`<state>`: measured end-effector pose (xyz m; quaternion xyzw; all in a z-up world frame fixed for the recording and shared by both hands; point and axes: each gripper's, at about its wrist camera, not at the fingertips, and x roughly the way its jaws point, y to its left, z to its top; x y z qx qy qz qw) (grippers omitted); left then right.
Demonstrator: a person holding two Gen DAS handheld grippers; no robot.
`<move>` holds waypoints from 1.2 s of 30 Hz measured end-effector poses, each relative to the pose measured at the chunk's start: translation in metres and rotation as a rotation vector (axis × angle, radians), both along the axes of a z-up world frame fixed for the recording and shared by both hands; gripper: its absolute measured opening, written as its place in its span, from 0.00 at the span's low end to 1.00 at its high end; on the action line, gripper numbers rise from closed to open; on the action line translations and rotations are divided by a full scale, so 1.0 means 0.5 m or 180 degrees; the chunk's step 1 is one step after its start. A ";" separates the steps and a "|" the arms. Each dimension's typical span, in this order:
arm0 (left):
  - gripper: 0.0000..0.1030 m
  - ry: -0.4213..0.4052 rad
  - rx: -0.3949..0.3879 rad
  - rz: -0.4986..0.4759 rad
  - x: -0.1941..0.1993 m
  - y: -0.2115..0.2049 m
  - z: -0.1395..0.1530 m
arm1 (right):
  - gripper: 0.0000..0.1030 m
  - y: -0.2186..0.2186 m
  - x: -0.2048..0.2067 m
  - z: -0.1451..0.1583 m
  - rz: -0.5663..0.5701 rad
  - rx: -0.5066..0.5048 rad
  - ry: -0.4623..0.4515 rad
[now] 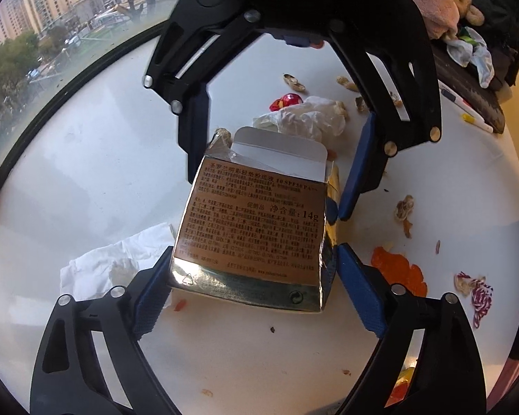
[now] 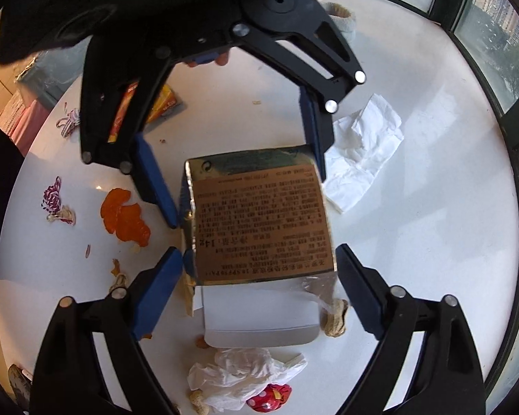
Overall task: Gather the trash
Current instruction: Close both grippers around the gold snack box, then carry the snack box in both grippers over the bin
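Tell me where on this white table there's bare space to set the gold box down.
The widest bare stretch of the white table runs between the window frame and the crumpled tissue. The strip nearest the left wrist camera, below the gold box, holds only crumbs. Crowded: the side with orange peel, peanut shells and crumpled plastic.

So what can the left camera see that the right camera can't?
Only the left wrist view shows the pens and the pile of cloths at the table's far edge. Only the right wrist view shows the orange-and-yellow packet. Both show the gold box with both open grippers straddling its two ends, the white tissue, the orange peel and peanut shells.
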<state>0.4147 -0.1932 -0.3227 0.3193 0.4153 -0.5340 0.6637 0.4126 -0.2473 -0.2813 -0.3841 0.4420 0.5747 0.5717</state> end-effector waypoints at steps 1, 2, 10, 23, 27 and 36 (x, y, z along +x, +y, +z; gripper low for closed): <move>0.84 -0.0008 -0.0001 -0.0014 -0.003 -0.003 -0.001 | 0.81 0.001 -0.003 0.000 0.0015 -0.0012 -0.0038; 0.84 -0.0006 -0.0010 -0.0024 -0.002 -0.002 -0.001 | 0.81 -0.004 -0.004 0.002 0.0009 -0.0021 -0.0043; 0.84 -0.0050 -0.0034 -0.0033 -0.019 0.000 0.022 | 0.79 -0.007 -0.015 0.026 -0.0021 -0.0062 -0.0039; 0.84 -0.0202 -0.0131 0.0074 -0.105 0.042 0.166 | 0.79 0.015 -0.084 0.168 0.0083 0.0007 -0.0138; 0.84 -0.0294 -0.0124 0.0168 -0.144 0.073 0.214 | 0.79 0.034 -0.118 0.220 0.0167 0.0013 -0.0216; 0.84 -0.0467 -0.0114 0.0428 -0.283 0.151 0.313 | 0.79 0.121 -0.245 0.314 0.0425 0.0059 -0.0337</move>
